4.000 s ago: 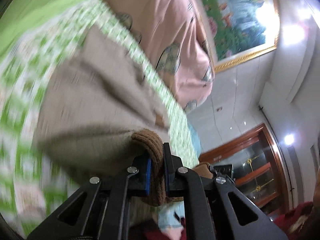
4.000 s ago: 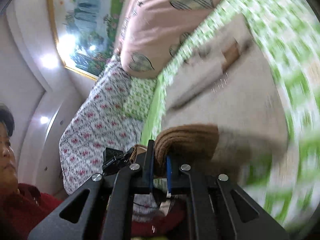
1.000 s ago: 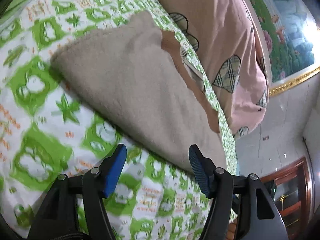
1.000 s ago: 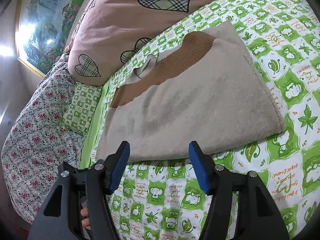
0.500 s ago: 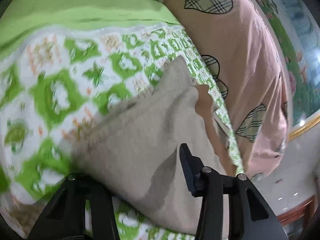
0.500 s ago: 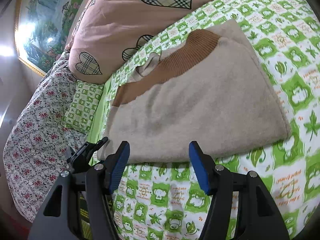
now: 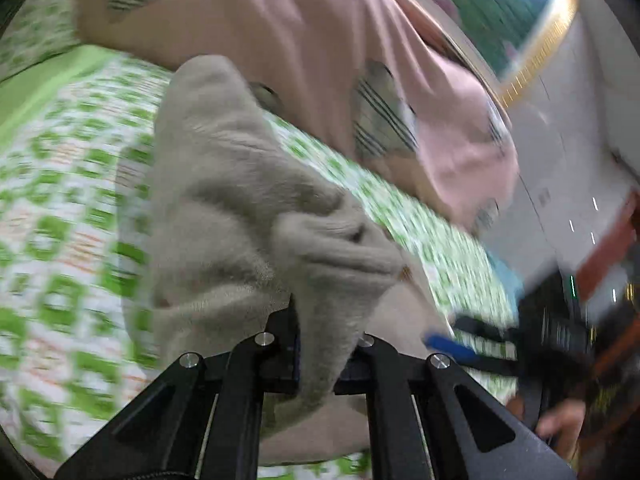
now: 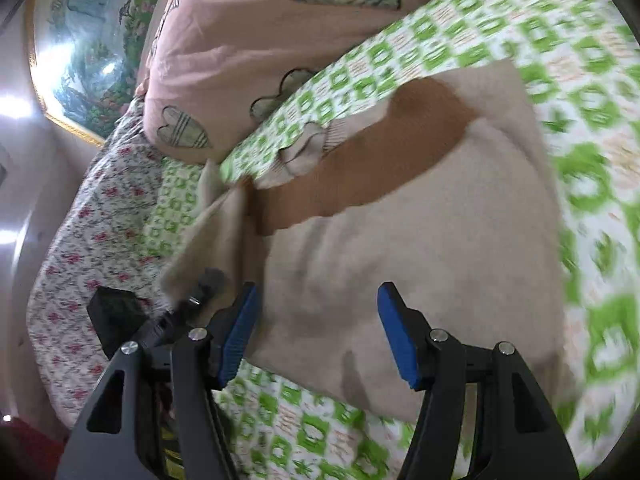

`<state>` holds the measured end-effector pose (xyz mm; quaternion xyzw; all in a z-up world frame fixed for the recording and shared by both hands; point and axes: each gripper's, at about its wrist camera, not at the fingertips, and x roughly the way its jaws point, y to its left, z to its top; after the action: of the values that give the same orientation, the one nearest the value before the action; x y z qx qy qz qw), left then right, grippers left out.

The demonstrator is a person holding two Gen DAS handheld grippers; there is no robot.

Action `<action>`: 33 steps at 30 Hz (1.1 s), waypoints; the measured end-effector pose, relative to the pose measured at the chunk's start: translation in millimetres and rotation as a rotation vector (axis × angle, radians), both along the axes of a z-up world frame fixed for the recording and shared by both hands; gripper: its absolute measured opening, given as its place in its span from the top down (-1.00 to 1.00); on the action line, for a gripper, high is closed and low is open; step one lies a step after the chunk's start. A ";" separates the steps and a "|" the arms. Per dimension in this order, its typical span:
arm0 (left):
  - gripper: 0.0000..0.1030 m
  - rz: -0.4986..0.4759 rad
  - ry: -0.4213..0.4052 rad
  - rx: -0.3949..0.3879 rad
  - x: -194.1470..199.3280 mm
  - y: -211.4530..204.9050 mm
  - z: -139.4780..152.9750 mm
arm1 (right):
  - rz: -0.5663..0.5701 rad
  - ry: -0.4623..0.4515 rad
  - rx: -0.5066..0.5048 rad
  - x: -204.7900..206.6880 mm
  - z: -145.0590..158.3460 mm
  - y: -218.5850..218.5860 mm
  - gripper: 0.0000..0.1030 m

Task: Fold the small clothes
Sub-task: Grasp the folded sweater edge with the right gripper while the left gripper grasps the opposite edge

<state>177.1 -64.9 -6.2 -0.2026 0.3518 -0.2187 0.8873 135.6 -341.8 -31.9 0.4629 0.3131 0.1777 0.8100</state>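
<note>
A small beige fleece sweater [image 8: 420, 248] with a brown ribbed collar lies folded on the green-and-white patterned bed sheet [image 8: 592, 80]. My left gripper [image 7: 318, 356] is shut on a bunched corner of the sweater [image 7: 224, 208] and lifts it off the sheet. In the right wrist view that lifted corner [image 8: 216, 232] stands up at the left, with the left gripper [image 8: 200, 288] under it. My right gripper [image 8: 320, 332] is open and empty, its blue pads over the sweater's near edge. It shows blurred at the right in the left wrist view [image 7: 452, 346].
A pink quilt with plaid hearts [image 8: 260, 40] is piled behind the sweater; it also shows in the left wrist view [image 7: 320, 60]. A floral bedspread [image 8: 80, 240] and a green pillow [image 8: 172, 204] lie left. A framed painting [image 8: 84, 40] hangs on the wall.
My left gripper has closed on the sweater's left corner and lifted it. My right gripper has moved in closer over the sweater's near edge and stays open.
</note>
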 end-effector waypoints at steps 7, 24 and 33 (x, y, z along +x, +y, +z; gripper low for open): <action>0.87 -0.055 0.066 0.010 0.7 -15.5 -26.2 | 0.175 0.011 0.068 74.2 2.9 18.4 -0.60; 0.86 -0.280 -0.032 -0.076 -12.0 -68.7 20.2 | 0.130 -0.119 -0.243 89.6 72.6 10.1 0.63; 0.86 -0.436 0.104 -0.085 -10.0 -157.3 -38.5 | -0.013 0.072 -0.209 48.0 -9.3 -74.6 0.63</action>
<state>167.2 -222.1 -44.7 -0.1701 0.4232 -0.4090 0.7904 183.6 -416.4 -41.2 0.3837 0.3559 0.1222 0.8433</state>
